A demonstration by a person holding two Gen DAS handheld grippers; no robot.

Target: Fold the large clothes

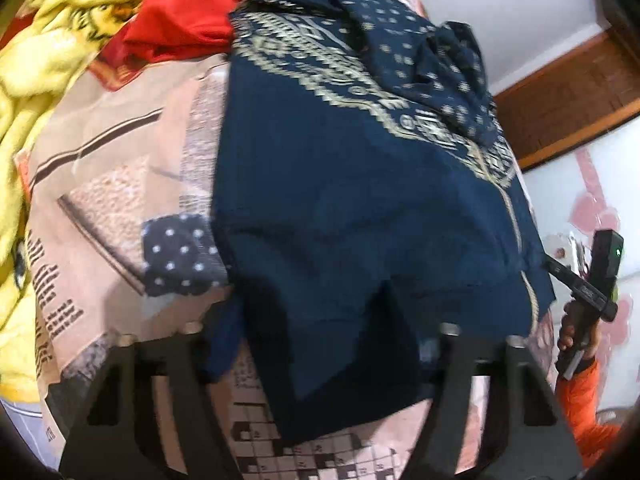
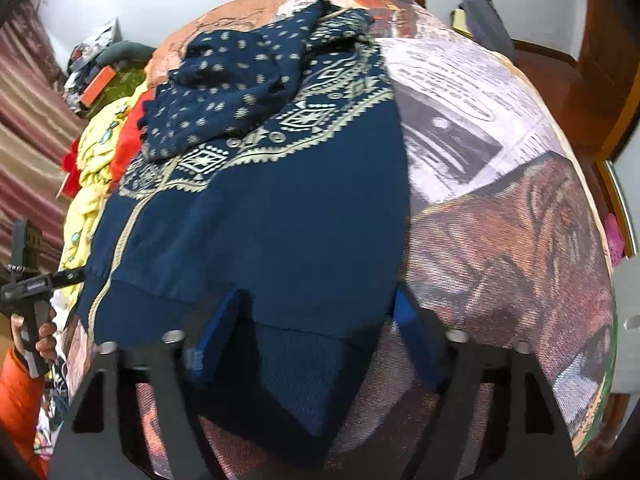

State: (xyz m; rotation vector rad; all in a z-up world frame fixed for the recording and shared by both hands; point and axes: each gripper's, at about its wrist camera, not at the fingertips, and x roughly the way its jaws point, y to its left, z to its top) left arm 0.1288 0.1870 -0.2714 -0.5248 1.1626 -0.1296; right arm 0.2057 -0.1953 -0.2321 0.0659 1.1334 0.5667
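Note:
A large navy garment (image 1: 340,208) with a cream patterned band lies spread on a bed covered with a newspaper-print sheet (image 1: 120,184). It also shows in the right wrist view (image 2: 272,216). My left gripper (image 1: 320,344) stands at its near hem, with dark cloth draped between the fingers. My right gripper (image 2: 316,336) stands at the other near hem; its blue fingers (image 2: 218,332) are spread with cloth lying between them. The right gripper also shows at the right edge of the left wrist view (image 1: 588,288), and the left gripper shows at the left edge of the right wrist view (image 2: 28,284).
A yellow garment (image 1: 44,64) and a red garment (image 1: 188,12) lie bunched at the far left of the bed. A wooden frame (image 1: 568,100) and a white wall are behind. Clutter (image 2: 100,68) sits beyond the bed's far left.

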